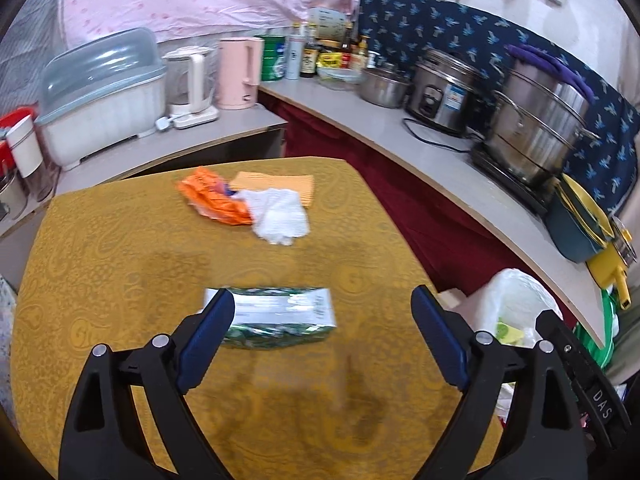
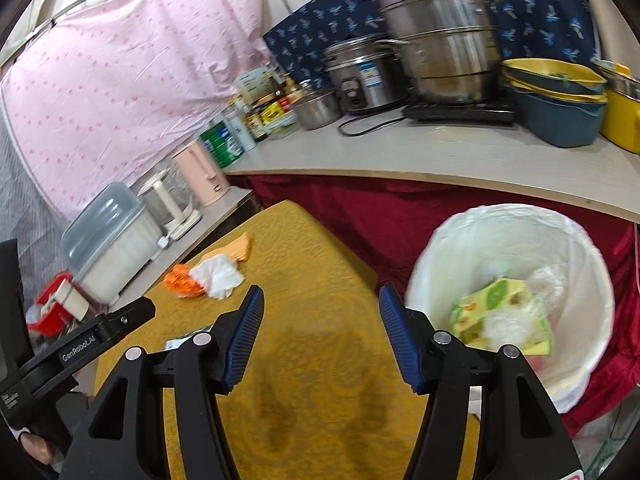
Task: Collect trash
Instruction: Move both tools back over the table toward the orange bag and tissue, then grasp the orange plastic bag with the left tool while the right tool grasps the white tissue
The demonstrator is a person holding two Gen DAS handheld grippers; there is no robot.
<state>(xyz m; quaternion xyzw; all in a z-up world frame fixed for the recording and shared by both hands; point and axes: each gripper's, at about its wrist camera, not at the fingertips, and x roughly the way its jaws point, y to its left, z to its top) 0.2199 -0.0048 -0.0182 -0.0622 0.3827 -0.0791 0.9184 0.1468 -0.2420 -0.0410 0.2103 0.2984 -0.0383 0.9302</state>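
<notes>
A green and white packet (image 1: 276,318) lies on the yellow tablecloth (image 1: 120,264), just ahead of my open left gripper (image 1: 323,310), near its left finger. Farther off lie an orange wrapper (image 1: 214,196), a crumpled white tissue (image 1: 280,216) and an orange cloth (image 1: 276,182). In the right wrist view my right gripper (image 2: 322,306) is open and empty above the table's right edge. The white-lined bin (image 2: 512,240) stands to its right, holding a yellow-green carton (image 2: 500,312). The wrapper (image 2: 182,278) and tissue (image 2: 218,274) show there too.
A counter (image 1: 400,120) curves behind the table with steel pots (image 1: 536,128), a rice cooker (image 1: 440,92), bottles, a pink kettle (image 1: 238,74) and a covered dish rack (image 1: 100,96). A red curtain (image 2: 360,216) hangs under the counter. The left gripper's body (image 2: 80,344) shows at the left.
</notes>
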